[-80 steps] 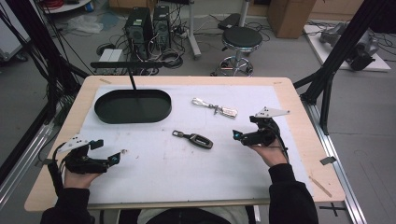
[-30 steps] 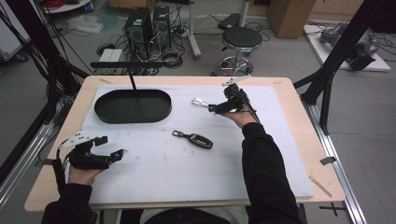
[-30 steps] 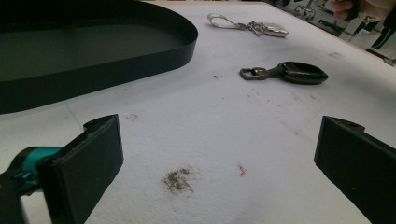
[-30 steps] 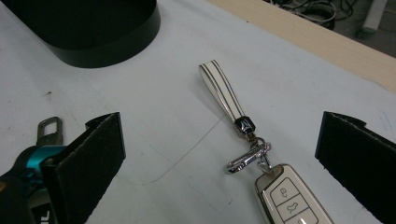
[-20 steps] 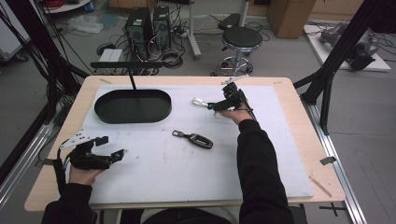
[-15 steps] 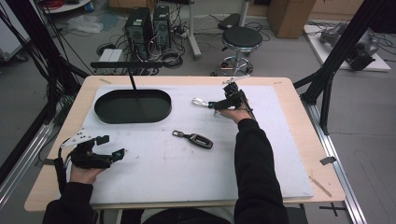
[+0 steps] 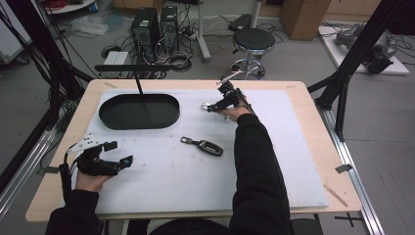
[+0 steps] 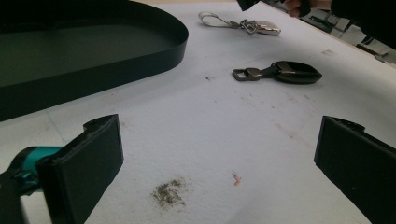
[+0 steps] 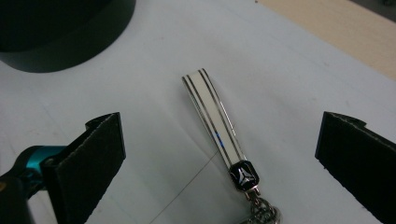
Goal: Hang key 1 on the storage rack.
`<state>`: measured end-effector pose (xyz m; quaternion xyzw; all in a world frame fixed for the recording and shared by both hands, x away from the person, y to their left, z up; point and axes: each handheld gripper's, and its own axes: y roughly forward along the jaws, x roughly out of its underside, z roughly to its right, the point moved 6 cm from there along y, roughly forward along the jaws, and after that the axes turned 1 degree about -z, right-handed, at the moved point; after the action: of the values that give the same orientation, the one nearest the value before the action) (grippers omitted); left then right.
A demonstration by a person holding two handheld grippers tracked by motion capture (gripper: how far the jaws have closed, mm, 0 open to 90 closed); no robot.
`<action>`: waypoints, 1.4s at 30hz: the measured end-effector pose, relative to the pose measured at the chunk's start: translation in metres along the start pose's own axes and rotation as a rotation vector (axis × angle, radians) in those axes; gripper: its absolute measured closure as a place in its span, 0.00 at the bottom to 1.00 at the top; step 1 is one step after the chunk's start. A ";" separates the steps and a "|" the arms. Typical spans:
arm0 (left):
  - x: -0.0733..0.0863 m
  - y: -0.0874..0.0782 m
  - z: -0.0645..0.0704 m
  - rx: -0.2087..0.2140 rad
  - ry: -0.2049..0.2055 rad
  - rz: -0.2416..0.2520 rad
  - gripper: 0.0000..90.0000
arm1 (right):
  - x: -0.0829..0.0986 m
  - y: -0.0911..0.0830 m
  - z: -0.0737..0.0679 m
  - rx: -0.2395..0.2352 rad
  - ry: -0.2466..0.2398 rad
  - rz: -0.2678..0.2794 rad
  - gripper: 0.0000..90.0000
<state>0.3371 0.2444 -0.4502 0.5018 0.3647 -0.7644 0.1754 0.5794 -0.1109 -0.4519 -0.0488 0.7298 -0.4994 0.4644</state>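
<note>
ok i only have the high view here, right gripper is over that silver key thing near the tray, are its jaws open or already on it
Observer: Open. In the right gripper view the jaws stand wide apart on either side of the white strap of the silver keychain, touching nothing.
Operator: what does the strap end in
Observer: A small black badge with a metal ring clasp below it.
Operator: and the left gripper
Observer: Open too, resting low over the white mat, aimed toward the black key fob.
Operator: anything in the tray
Observer: The left gripper view shows the near part of the black tray bare; the rest is out of frame.
</note>
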 end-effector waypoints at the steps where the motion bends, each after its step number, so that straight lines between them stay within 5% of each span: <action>1: 0.000 0.000 0.000 0.002 0.002 -0.001 0.02 | -0.001 0.004 0.000 -0.005 0.007 -0.009 0.01; 11: 0.000 0.001 0.001 0.006 0.004 -0.004 0.02 | 0.004 0.030 -0.004 -0.027 0.004 -0.087 0.06; 13: 0.000 0.001 0.001 0.007 0.003 -0.006 0.02 | 0.003 0.031 -0.005 -0.027 0.001 -0.081 0.13; 14: 0.000 0.001 0.001 0.005 0.004 -0.005 0.02 | 0.002 0.031 -0.006 -0.041 -0.012 -0.080 0.27; 17: 0.001 0.001 0.001 0.003 0.003 -0.009 0.02 | 0.002 0.030 -0.005 -0.018 -0.027 -0.082 0.38; 27: 0.001 0.001 0.001 0.005 -0.001 -0.008 0.02 | 0.007 0.029 0.007 0.045 -0.011 -0.110 0.50; 31: 0.001 0.001 0.001 0.007 -0.001 -0.007 0.02 | 0.005 0.028 0.004 0.054 -0.037 -0.109 0.80; 37: 0.000 0.001 0.001 0.009 0.000 -0.004 0.02 | 0.004 0.026 -0.001 0.101 -0.089 -0.125 0.83; 42: 0.000 0.000 0.002 0.011 0.003 -0.001 0.02 | -0.003 0.004 -0.006 0.064 -0.070 -0.100 0.84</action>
<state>0.3361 0.2430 -0.4502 0.5037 0.3612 -0.7657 0.1716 0.5780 -0.1030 -0.4527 -0.0877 0.6936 -0.5429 0.4653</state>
